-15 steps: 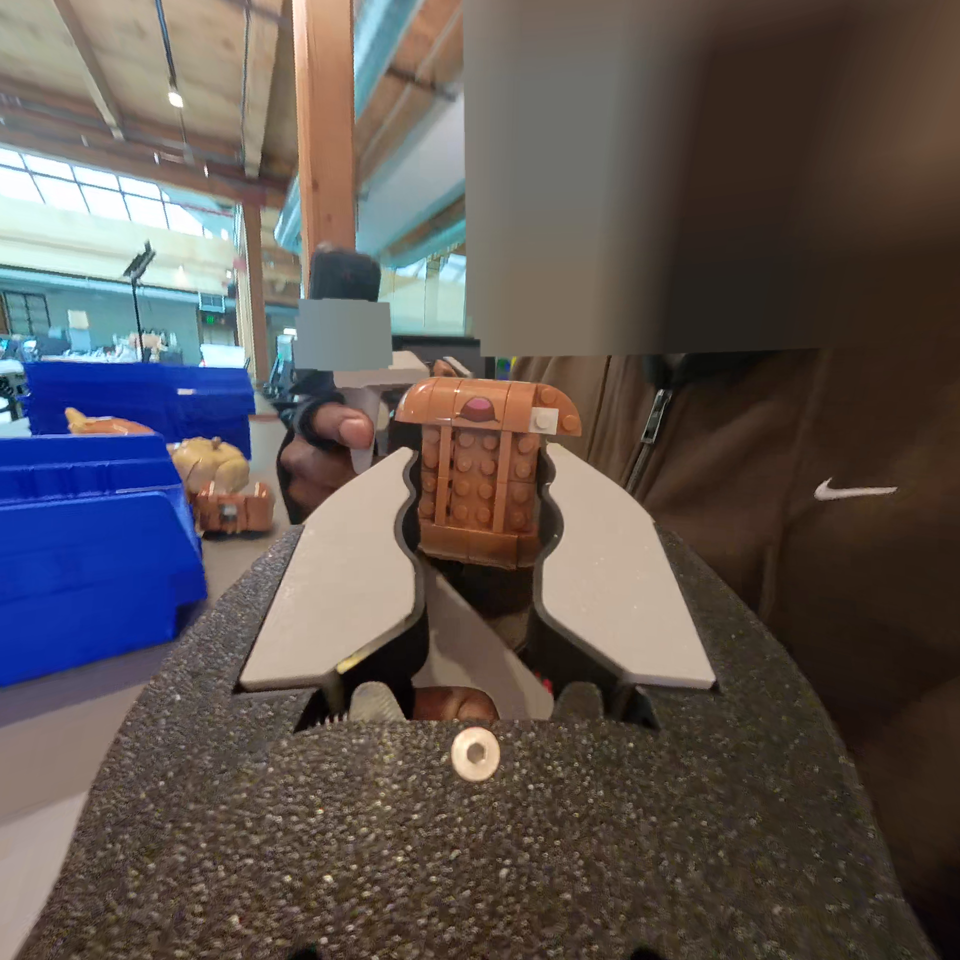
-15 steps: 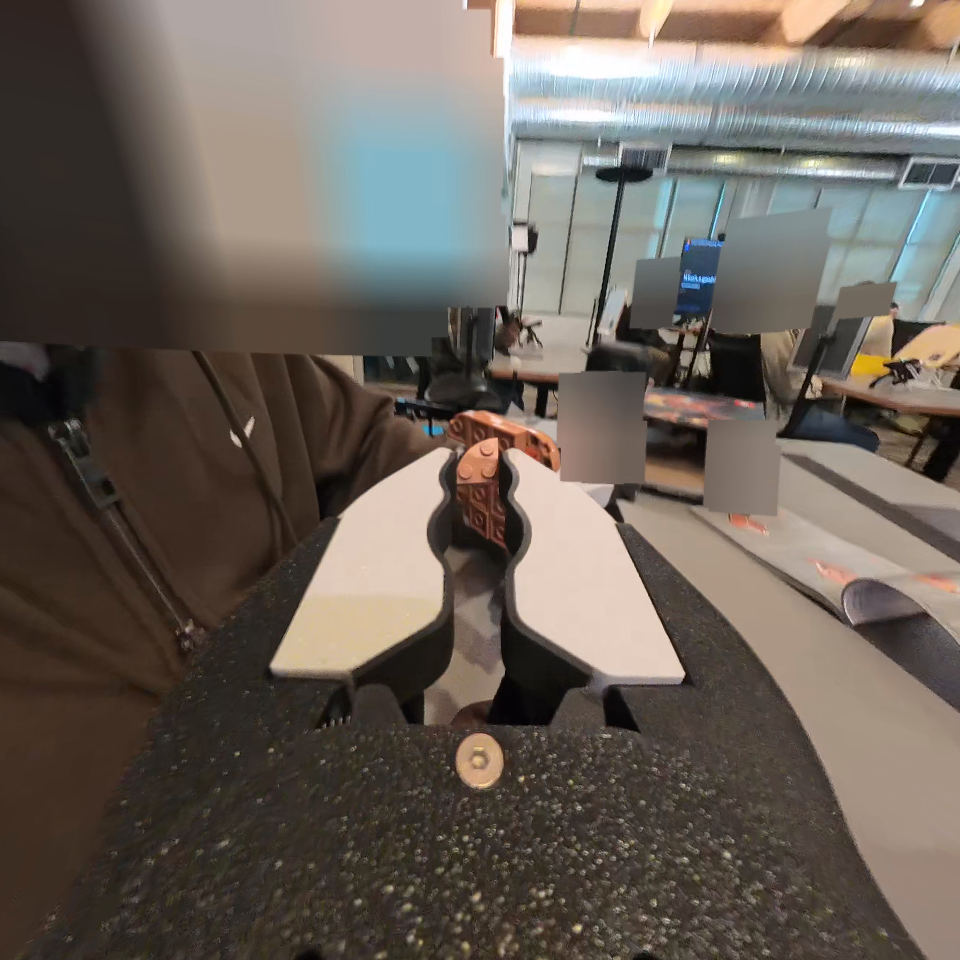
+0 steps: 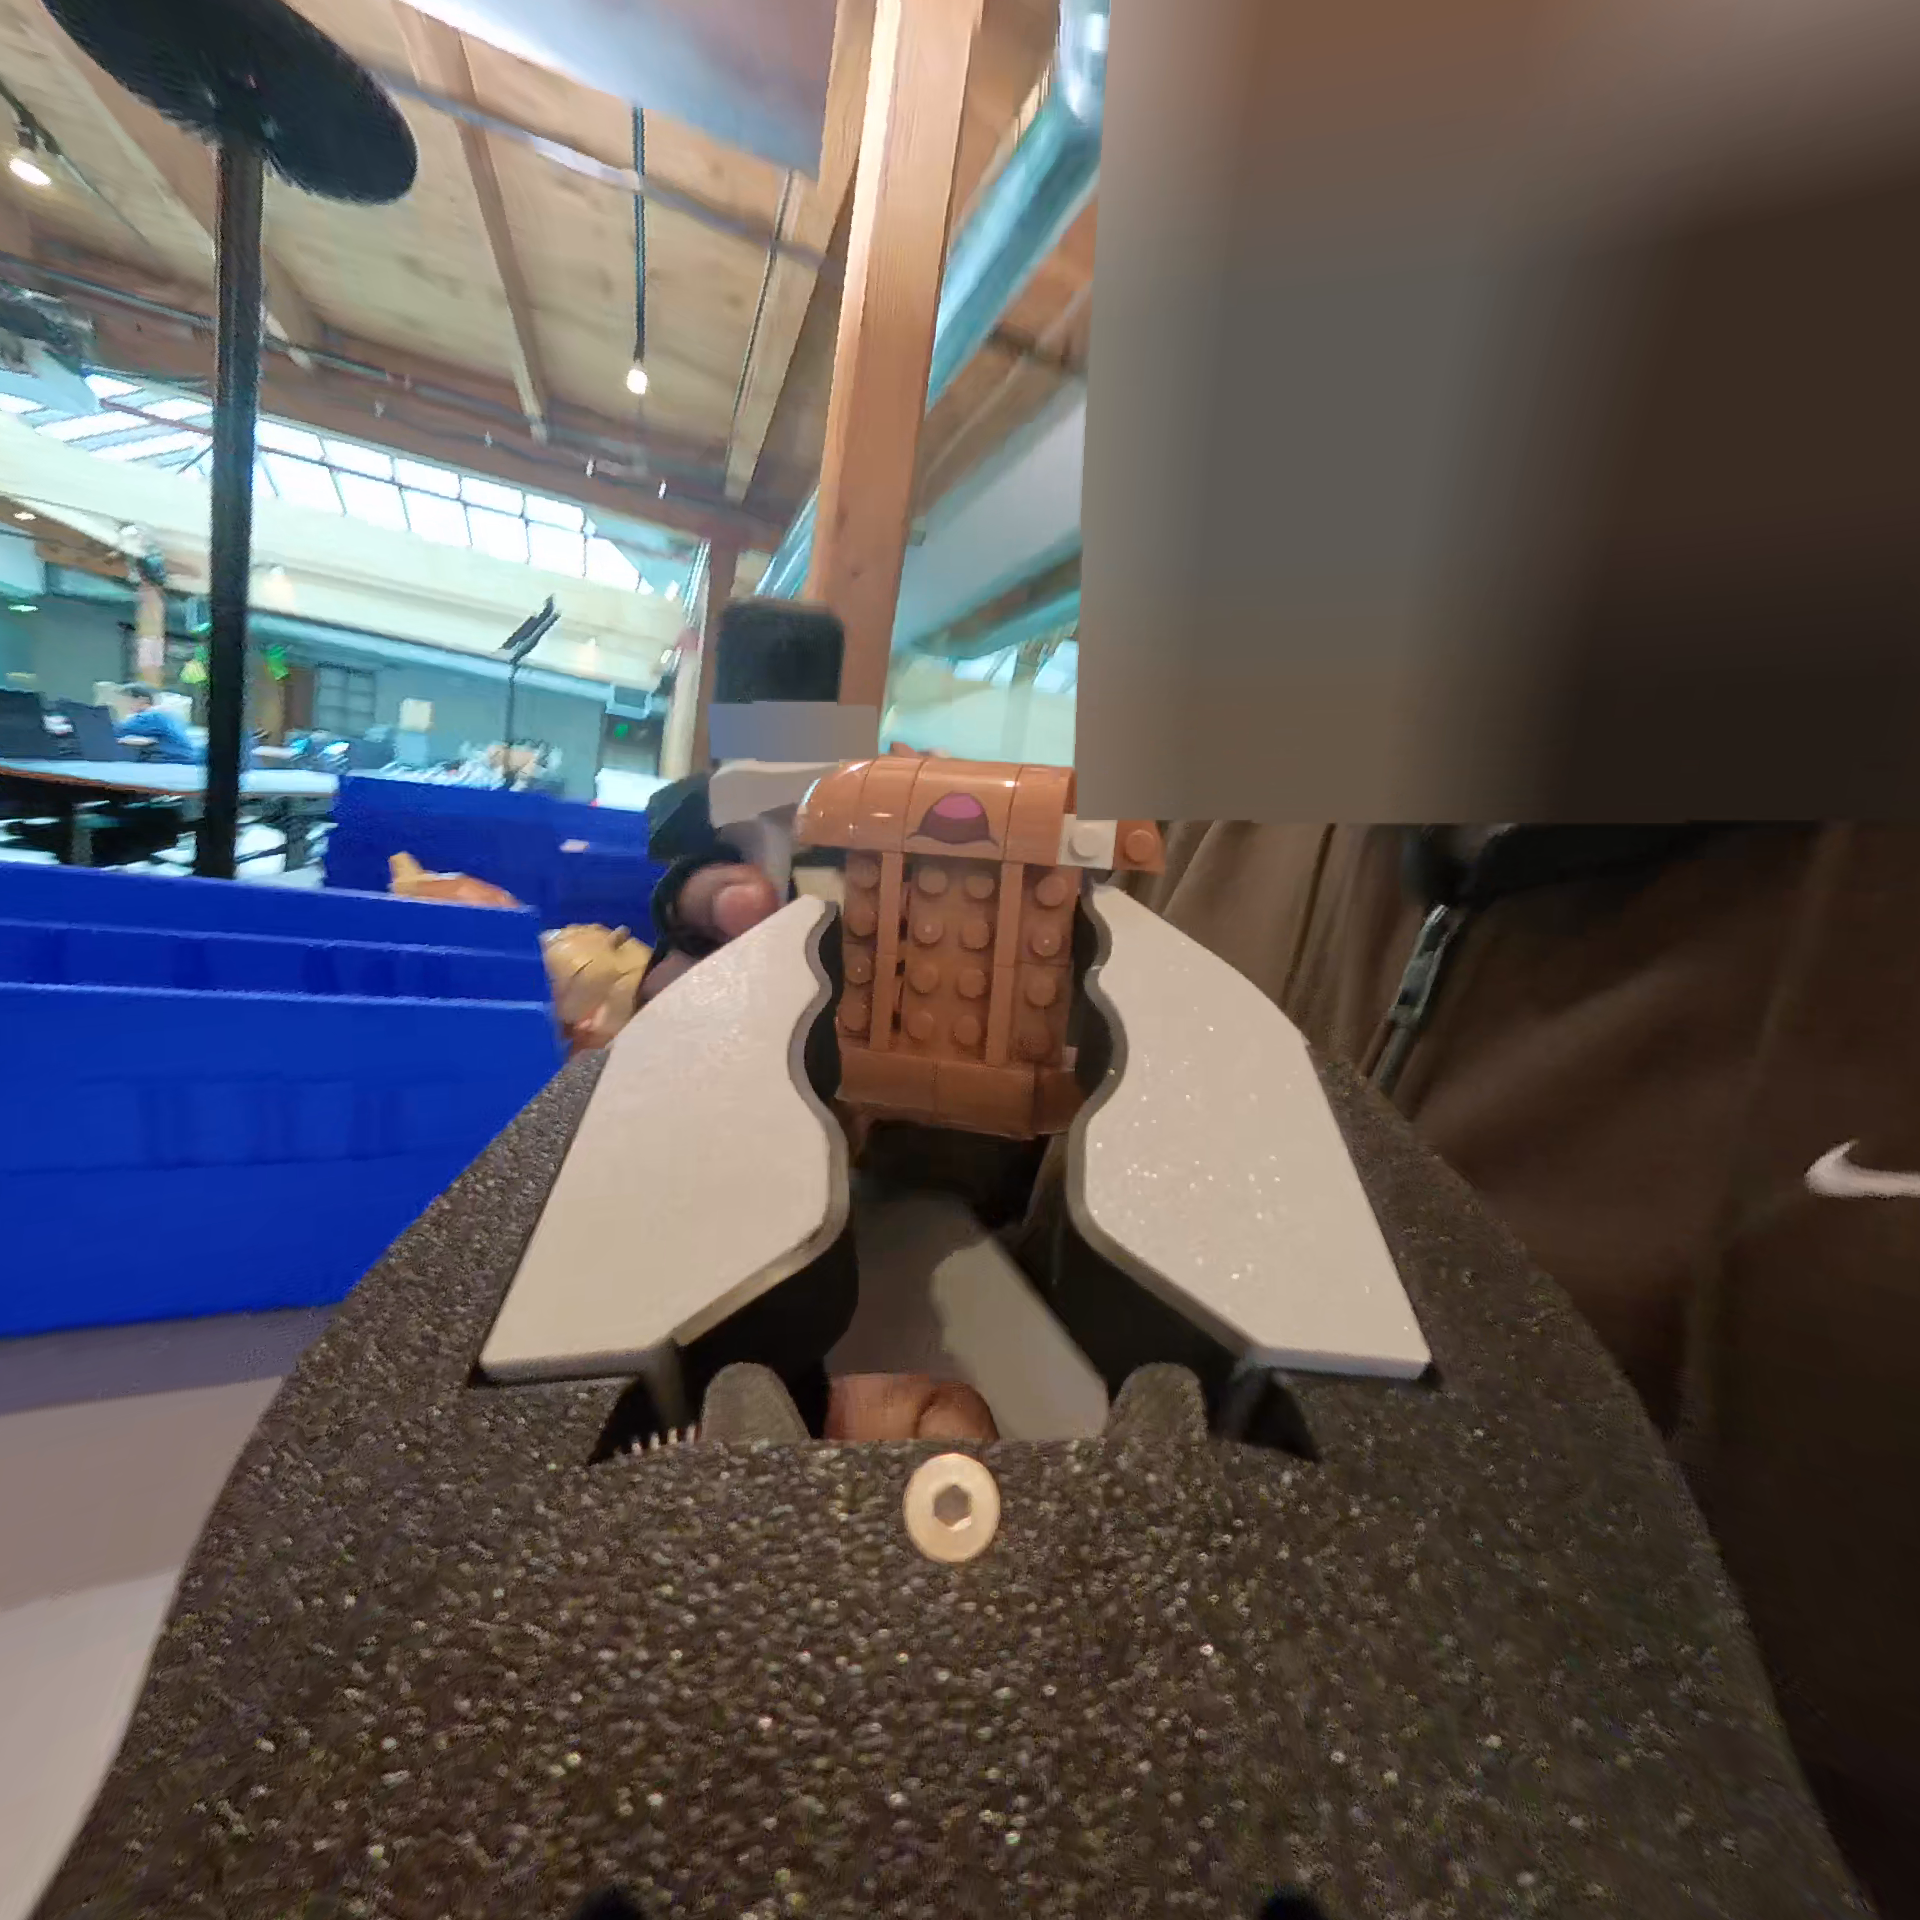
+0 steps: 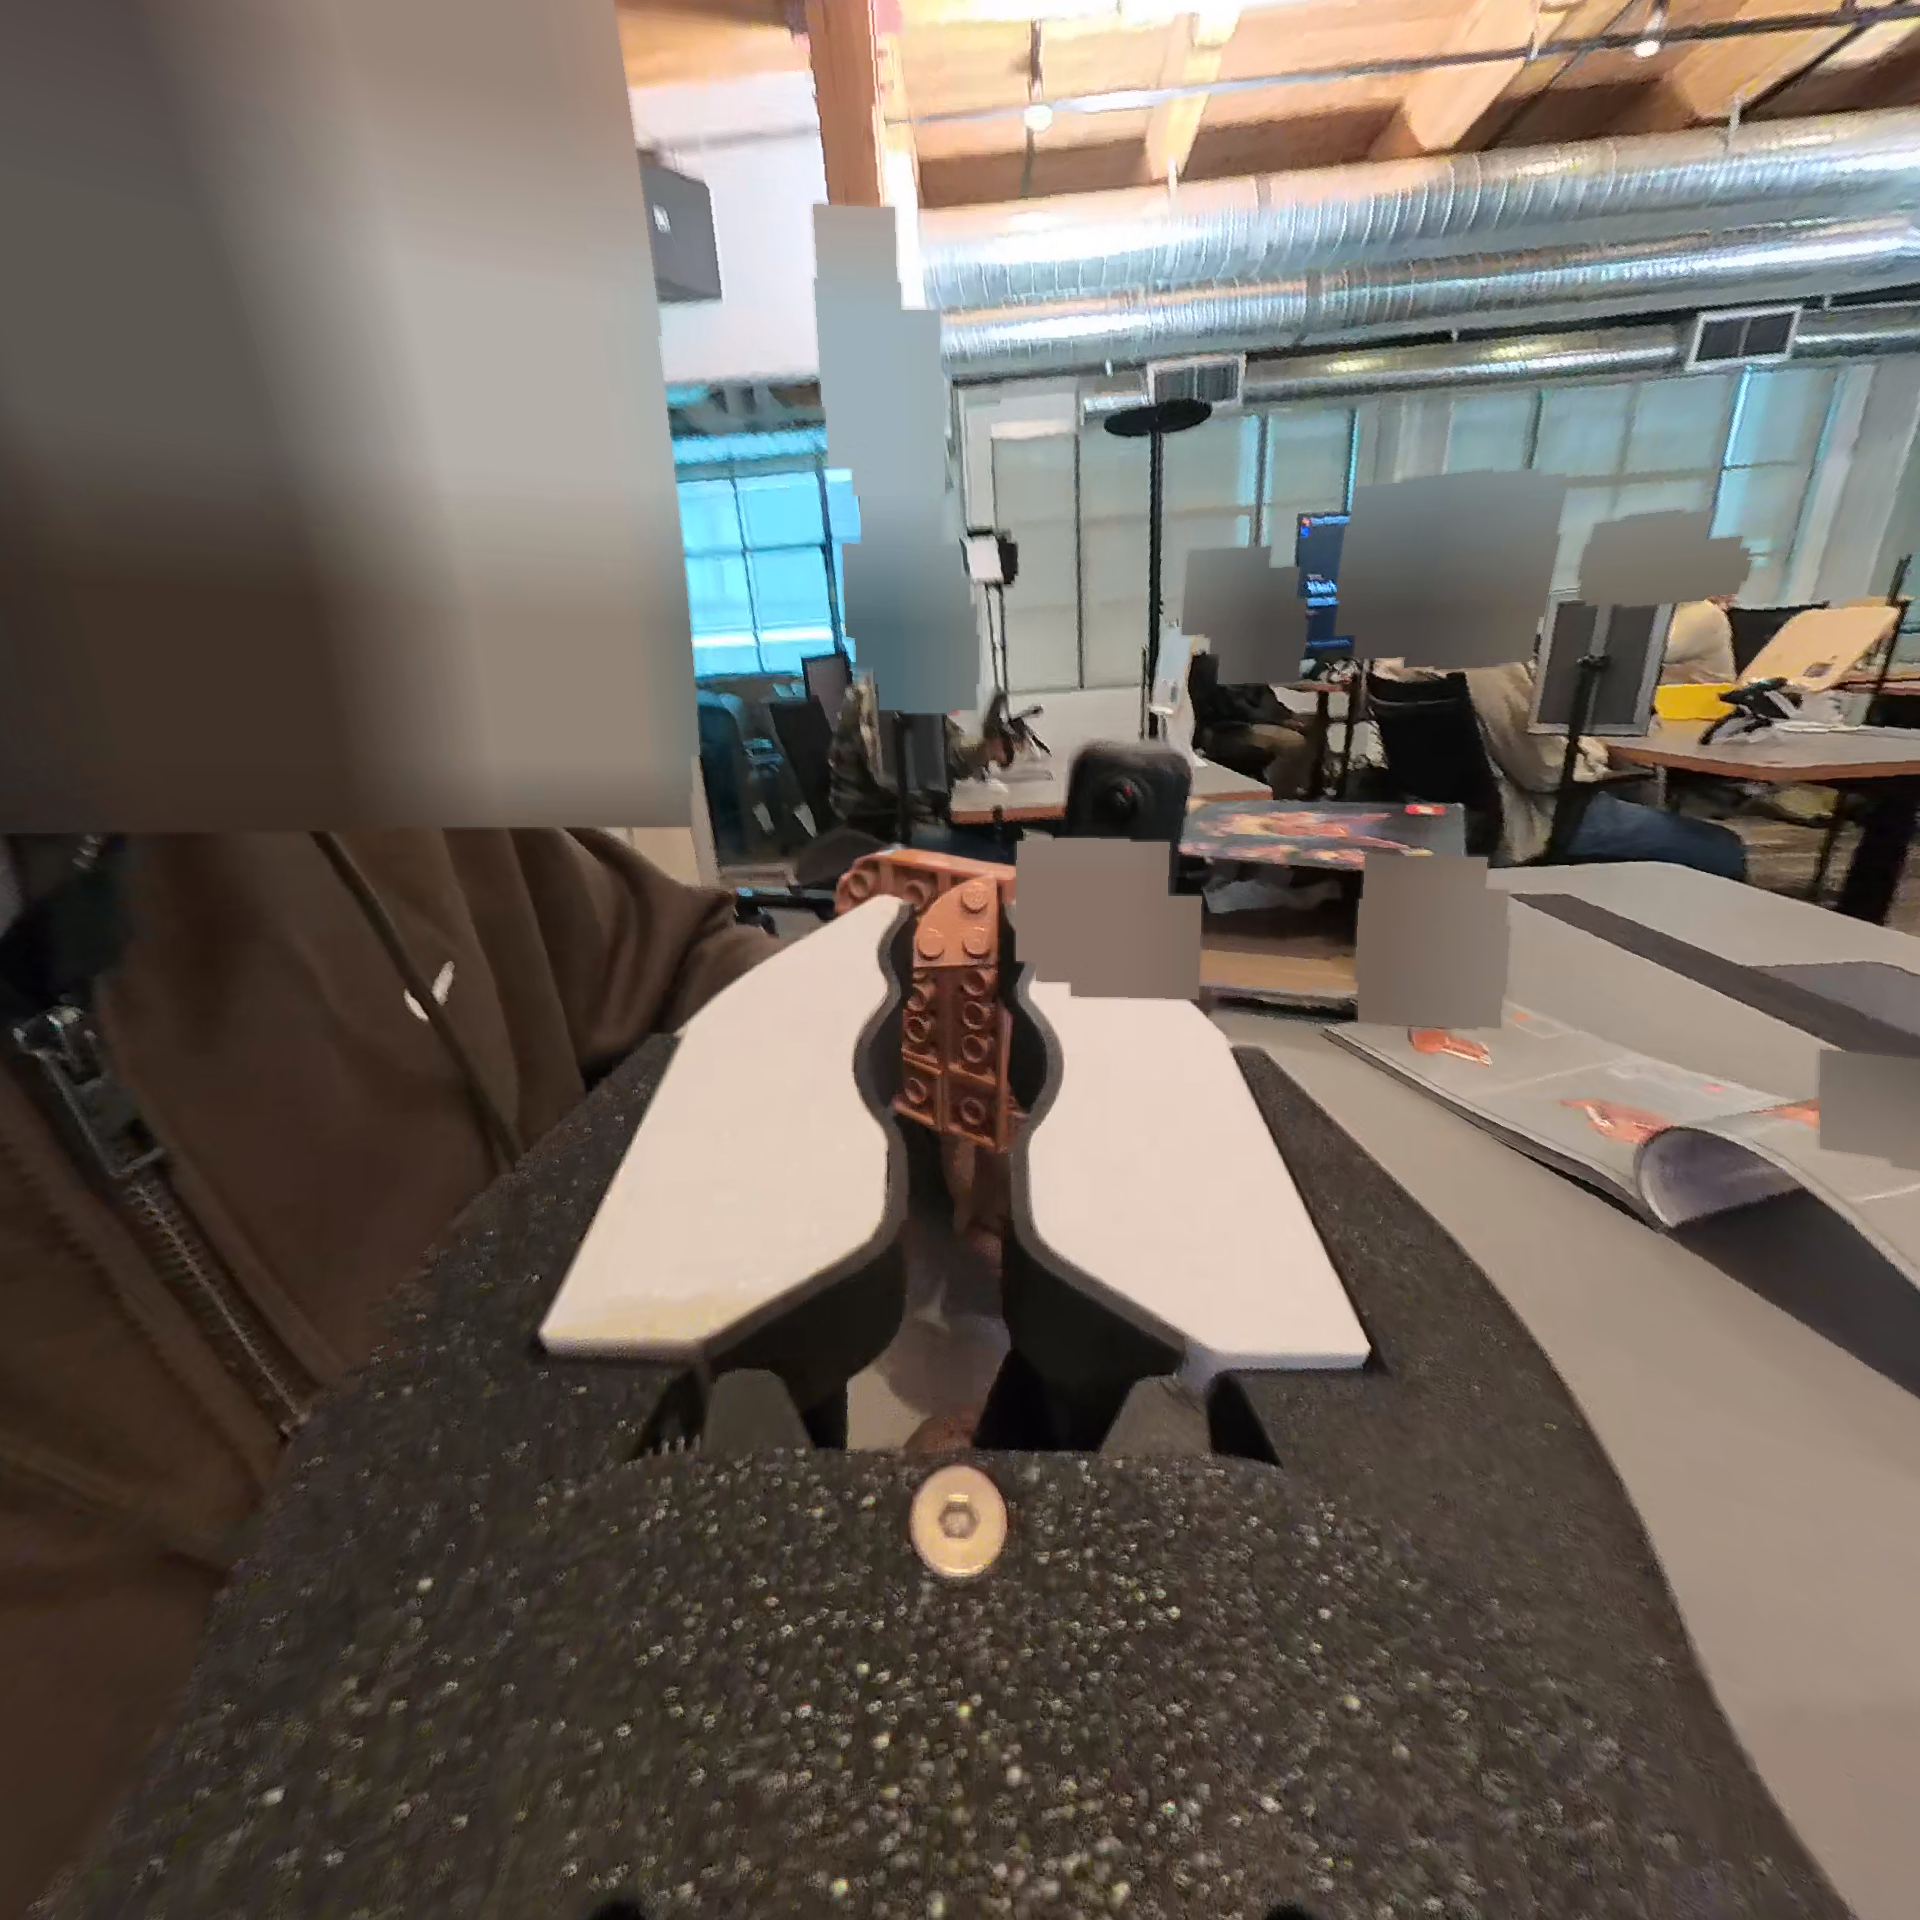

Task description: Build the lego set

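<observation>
Left wrist view: left gripper (image 3: 956, 997) clamps tan lego body (image 3: 951, 961); right gripper (image 4: 956, 1013) pinches brown plate assembly (image 4: 956, 1023).

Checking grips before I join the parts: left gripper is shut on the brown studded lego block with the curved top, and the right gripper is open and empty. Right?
Not quite. The left gripper is shut on the brown studded block, as the left wrist view shows. But the right gripper is not empty: the right wrist view shows it shut on a reddish-brown plate assembly.
</observation>
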Demonstrator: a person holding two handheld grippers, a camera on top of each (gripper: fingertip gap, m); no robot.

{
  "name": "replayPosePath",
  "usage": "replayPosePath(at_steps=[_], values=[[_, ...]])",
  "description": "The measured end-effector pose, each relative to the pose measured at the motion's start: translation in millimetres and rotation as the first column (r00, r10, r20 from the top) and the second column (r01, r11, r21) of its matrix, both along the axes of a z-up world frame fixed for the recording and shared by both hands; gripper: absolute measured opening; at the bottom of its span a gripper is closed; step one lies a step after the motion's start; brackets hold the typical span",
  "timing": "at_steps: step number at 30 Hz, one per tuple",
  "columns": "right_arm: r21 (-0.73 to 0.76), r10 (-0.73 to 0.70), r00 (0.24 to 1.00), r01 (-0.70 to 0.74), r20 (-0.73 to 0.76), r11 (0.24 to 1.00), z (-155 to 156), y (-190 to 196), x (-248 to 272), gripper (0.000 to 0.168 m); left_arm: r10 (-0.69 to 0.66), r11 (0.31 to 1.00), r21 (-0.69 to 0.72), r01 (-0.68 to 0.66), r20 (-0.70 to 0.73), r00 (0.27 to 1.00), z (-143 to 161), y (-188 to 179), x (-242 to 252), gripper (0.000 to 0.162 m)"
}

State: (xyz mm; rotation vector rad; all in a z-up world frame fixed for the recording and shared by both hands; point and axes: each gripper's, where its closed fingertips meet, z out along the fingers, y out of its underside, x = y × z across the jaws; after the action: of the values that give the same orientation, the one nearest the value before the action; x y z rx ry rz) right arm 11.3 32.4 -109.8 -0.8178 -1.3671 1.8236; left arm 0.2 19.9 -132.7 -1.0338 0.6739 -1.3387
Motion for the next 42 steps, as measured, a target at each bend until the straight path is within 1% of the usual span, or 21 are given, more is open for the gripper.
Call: replayPosePath(at_steps=[2,4,5,7,10,15,19,22,25,27,31,35,37,38,39,40,41,42], values=[[-0.091,0.043,0.998,-0.046,-0.034,0.995,10,2,0,0.015,-0.056,0.996,-0.058,0.066,0.165,0.985,13,0,-4,0.042],[-0.179,0.083,0.994,-0.095,-0.073,0.979,19,3,2,0.015,-0.094,0.987,-0.095,0.132,0.324,0.941,25,0,-7,0.042],[-0.214,0.097,0.991,-0.115,-0.093,0.970,23,5,3,0.015,-0.106,0.983,-0.100,0.155,0.380,0.919,29,0,-7,0.042],[-0.264,0.102,0.986,-0.133,-0.130,0.955,30,9,4,0.015,-0.120,0.978,-0.101,0.182,0.439,0.890,35,1,-4,0.042],[-0.289,0.084,0.985,-0.126,-0.153,0.949,33,14,5,0.015,-0.135,0.973,-0.106,0.205,0.460,0.878,36,3,2,0.042],[-0.280,0.078,0.986,-0.116,-0.146,0.953,32,14,4,0.015,-0.126,0.954,-0.181,0.241,0.487,0.864,29,12,5,0.042],[-0.291,0.096,0.982,-0.141,-0.163,0.946,33,10,6,0.015,-0.154,0.923,-0.208,0.324,0.572,0.805,31,11,11,0.042],[-0.312,0.110,0.977,-0.163,-0.180,0.936,34,10,9,0.015,-0.187,0.908,-0.187,0.374,0.619,0.763,33,5,22,0.042],[-0.325,0.115,0.979,-0.165,-0.167,0.931,31,10,9,0.015,-0.198,0.893,-0.188,0.408,0.650,0.733,33,5,28,0.042],[-0.332,0.114,0.981,-0.161,-0.157,0.929,29,11,8,0.015,-0.202,0.897,-0.176,0.406,0.652,0.731,36,3,27,0.042],[-0.324,0.100,0.984,-0.143,-0.144,0.935,26,12,7,0.015,-0.178,0.895,-0.202,0.397,0.655,0.735,33,7,25,0.042],[-0.277,0.018,0.995,-0.045,-0.099,0.960,20,21,4,0.015,-0.099,0.910,-0.263,0.320,0.611,0.785,27,17,21,0.042],[-0.240,-0.053,0.998,0.045,-0.028,0.970,10,29,0,0.015,-0.015,0.916,-0.331,0.228,0.538,0.843,19,26,20,0.042],[-0.209,-0.101,0.995,0.101,0.014,0.973,4,35,-2,0.015,0.048,0.911,-0.383,0.154,0.468,0.883,11,33,19,0.043],[-0.171,-0.152,0.987,0.160,0.055,0.972,-3,40,-4,0.015,0.122,0.899,-0.435,0.055,0.368,0.922,2,41,18,0.042],[-0.120,-0.208,0.973,0.220,0.103,0.968,-11,46,-5,0.015,0.191,0.882,-0.467,-0.061,0.235,0.953,-9,48,16,0.042],[-0.053,-0.268,0.952,0.279,0.150,0.959,-20,52,-6,0.015,0.256,0.856,-0.480,-0.193,0.069,0.964,-23,54,14,0.042],[0.018,-0.327,0.926,0.329,0.190,0.944,-29,57,-5,0.015,0.313,0.816,-0.471,-0.335,-0.127,0.941,-39,60,10,0.042]])
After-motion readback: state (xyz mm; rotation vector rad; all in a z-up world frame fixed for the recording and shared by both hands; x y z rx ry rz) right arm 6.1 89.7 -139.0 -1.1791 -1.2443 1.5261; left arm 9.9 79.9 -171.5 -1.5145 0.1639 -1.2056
